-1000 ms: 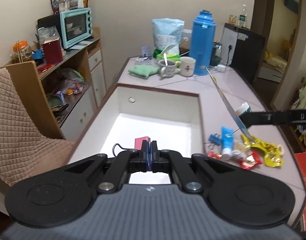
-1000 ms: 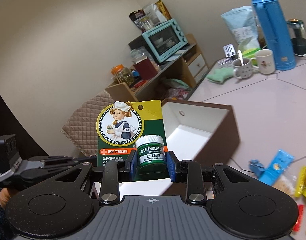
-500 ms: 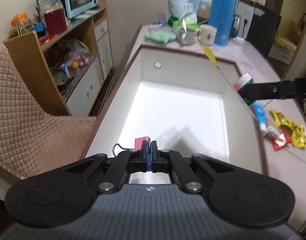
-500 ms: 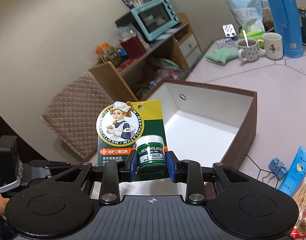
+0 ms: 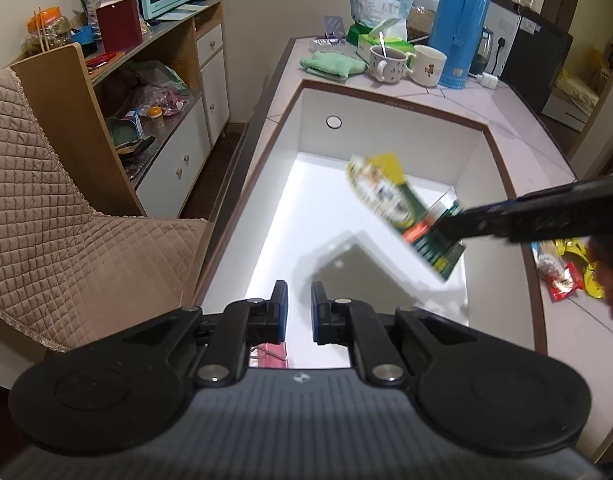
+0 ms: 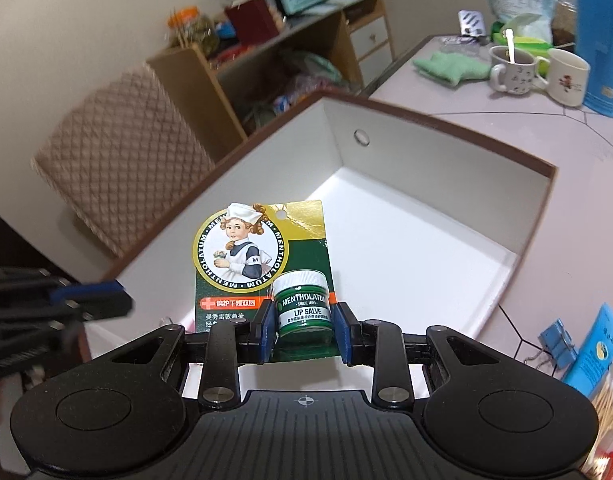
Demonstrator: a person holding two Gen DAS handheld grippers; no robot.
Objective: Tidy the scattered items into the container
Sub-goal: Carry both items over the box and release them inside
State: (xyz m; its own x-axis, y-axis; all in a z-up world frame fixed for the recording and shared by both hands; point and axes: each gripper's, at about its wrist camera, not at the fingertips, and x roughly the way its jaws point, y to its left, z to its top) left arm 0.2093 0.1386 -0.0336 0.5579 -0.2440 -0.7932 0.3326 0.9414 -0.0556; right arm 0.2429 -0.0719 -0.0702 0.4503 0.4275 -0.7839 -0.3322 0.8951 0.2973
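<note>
white open box with brown rim (image 5: 390,104) on the pale tiled counter (image 6: 486,108) | right gripper (image 6: 305,332) clamped on green carded lip-salve pack (image 6: 266,256), held above box interior | left gripper (image 5: 299,312) parted, empty, over near end

Green carded lip salve (image 6: 302,312) hangs tilted over white box (image 6: 446,148).

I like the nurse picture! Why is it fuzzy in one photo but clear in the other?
In the left wrist view the lip salve card is smeared by motion blur; in the right wrist view it is sharp, held between the right gripper's jaws.
</note>
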